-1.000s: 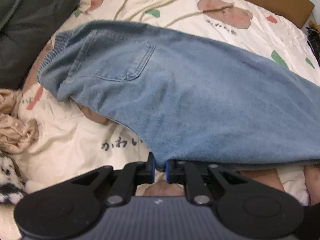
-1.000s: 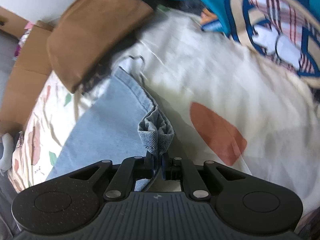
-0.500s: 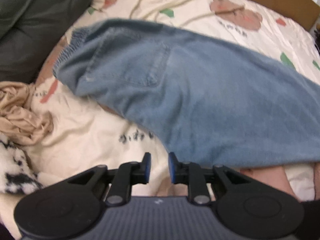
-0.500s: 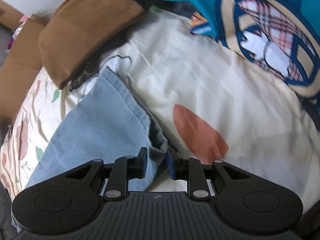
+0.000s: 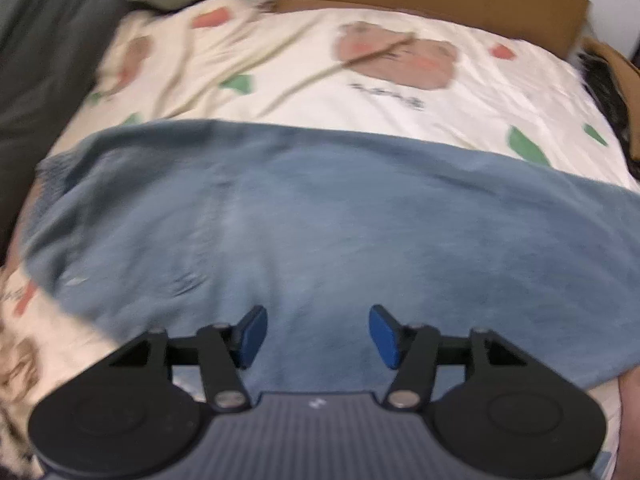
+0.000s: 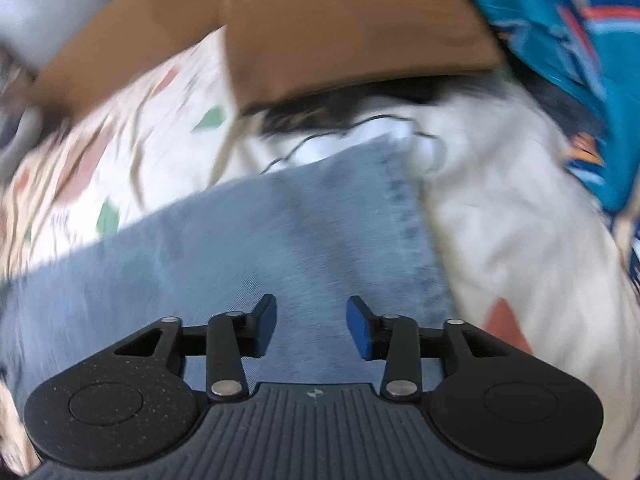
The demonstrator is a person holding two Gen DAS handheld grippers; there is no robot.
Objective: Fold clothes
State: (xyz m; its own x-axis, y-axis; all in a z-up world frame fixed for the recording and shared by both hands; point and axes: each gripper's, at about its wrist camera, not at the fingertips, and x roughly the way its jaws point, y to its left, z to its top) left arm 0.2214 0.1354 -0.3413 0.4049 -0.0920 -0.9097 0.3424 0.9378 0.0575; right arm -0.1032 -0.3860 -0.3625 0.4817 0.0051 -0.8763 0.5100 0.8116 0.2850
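Spreading across the bedsheet (image 5: 400, 60) from 9 to 3 o'clock, the jeans (image 5: 320, 220) are released, left gripper (image 5: 316, 334) and right gripper (image 6: 311, 326) opening empty; a fresh edge grasp is probably required.

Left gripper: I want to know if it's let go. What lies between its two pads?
Nothing is pinched: the opening left gripper has bare space between its pads, with the jeans lying flat beneath, seen in the left wrist view.

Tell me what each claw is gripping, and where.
Nothing. The left claw and right claw are both opening, pads clear of the jeans lying flat on the bedsheet.
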